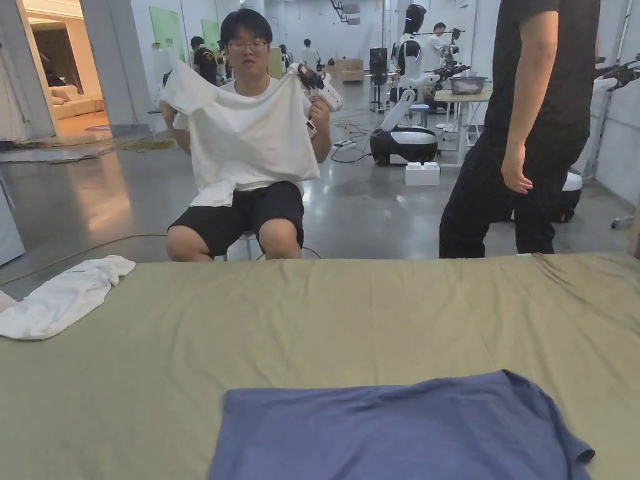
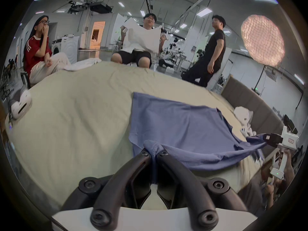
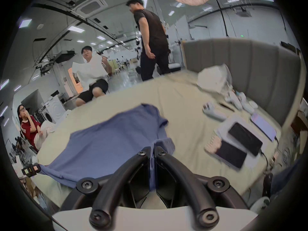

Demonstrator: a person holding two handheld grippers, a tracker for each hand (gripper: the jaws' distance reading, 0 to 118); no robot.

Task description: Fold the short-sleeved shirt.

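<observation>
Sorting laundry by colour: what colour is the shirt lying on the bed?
The shirt is plain blue, no pattern; clearest in the head view.

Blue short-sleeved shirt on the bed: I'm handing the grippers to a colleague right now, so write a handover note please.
Left gripper: shut on the near edge of the blue short-sleeved shirt.
Right gripper: shut on the same edge, further along, by a sleeve.
The shirt lies spread on the olive-green bed sheet, its near edge lifted between the grippers.
Done: both corners grasped.
Left: likely carry the edge forward to make the fold, then finish folding.
</observation>
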